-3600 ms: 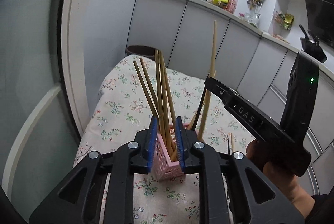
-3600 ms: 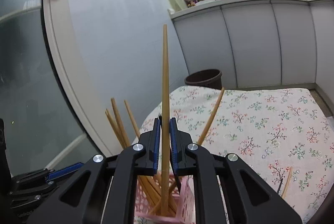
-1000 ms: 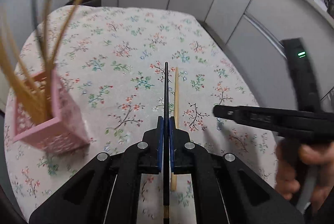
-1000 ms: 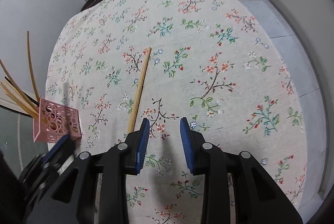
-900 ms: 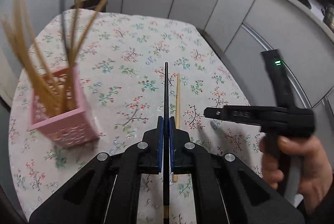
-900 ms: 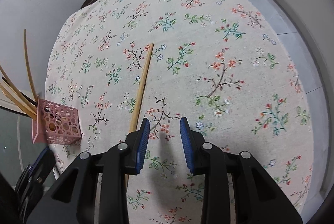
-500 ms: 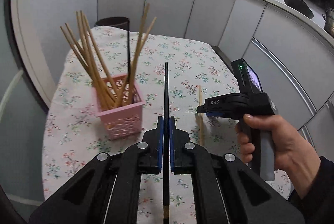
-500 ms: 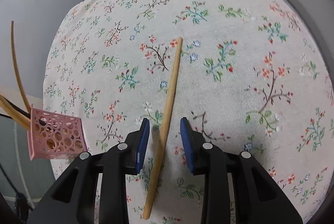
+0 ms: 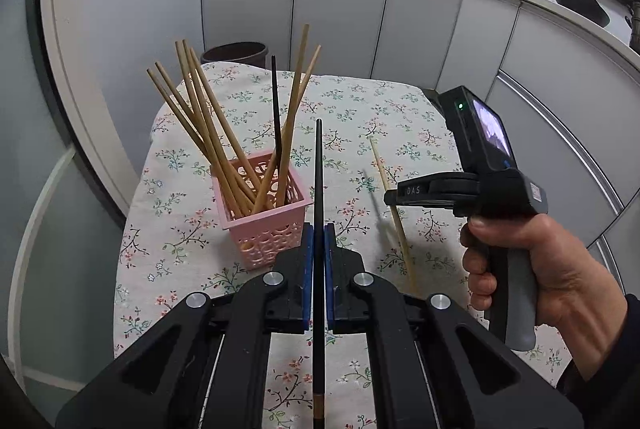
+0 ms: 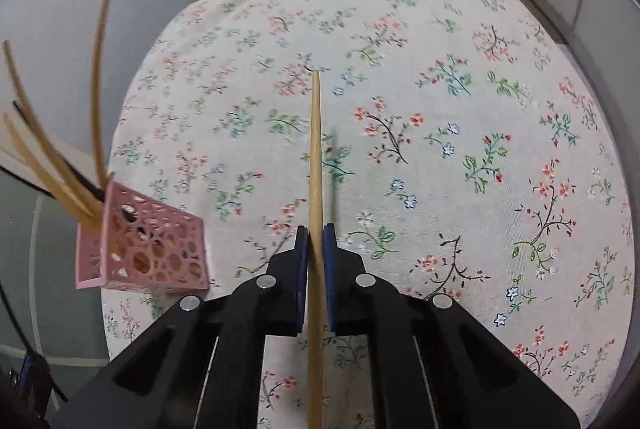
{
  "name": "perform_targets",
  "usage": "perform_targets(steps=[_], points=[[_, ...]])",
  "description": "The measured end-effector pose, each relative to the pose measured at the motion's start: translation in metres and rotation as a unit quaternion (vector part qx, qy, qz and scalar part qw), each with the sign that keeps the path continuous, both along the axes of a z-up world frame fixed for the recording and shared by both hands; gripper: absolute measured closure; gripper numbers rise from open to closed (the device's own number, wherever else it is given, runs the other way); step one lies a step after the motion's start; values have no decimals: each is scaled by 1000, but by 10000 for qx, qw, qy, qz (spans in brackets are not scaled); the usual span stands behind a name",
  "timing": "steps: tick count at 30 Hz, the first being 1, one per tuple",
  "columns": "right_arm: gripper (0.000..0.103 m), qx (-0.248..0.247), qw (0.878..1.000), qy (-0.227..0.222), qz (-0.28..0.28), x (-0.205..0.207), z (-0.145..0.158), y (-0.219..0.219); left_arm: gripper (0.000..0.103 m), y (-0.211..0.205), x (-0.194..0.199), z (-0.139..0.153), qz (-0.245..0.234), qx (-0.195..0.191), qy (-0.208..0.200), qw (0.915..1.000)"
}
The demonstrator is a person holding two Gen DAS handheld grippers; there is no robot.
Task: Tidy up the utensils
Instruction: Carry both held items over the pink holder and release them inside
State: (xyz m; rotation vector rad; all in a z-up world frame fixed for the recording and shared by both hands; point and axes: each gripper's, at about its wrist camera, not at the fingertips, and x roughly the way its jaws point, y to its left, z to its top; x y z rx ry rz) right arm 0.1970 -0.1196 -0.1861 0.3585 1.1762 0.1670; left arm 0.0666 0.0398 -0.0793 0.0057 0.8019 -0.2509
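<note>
My left gripper point(image 9: 316, 241) is clenched on a black chopstick point(image 9: 318, 189), which runs straight up between the blue pads, its tip just right of the pink basket point(image 9: 264, 217). The basket stands on the floral cloth point(image 9: 400, 117) and holds a fan of wooden chopsticks point(image 9: 208, 121) plus one black one. My right gripper point(image 10: 316, 245) is closed around a wooden stick point(image 10: 315, 157) that points away along the cloth; I cannot tell whether it is lifted or touching. From that view the basket point(image 10: 152, 249) sits off to the left.
</note>
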Motion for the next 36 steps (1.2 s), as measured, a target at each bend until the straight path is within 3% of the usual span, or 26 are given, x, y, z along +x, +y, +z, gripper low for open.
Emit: perform_targets(steps=[7,10,18,25,31,36], points=[[95,309,9965,-762,115,-10,38,-1,99,4,0,2,53,-28,4,10000],[95,431,9928,-1106,179,-14,54,3,99,15,0,8,100,-246,-66,9996],[95,751,9727,-2180,245,-29,100,9,99,68,15,34,727,-839,-751,9910],[95,867,9642,-2494,260,-38,110,14,99,67,41,40,630,-1207,-1640,9770],[95,880,9617,-2585,238,-42,113,10,99,52,66,25,433,-1155,-2075,9704],[95,858,9592,-2684,243,-46,116,7,99,51,85,2,393,-1224,-2158,9679]])
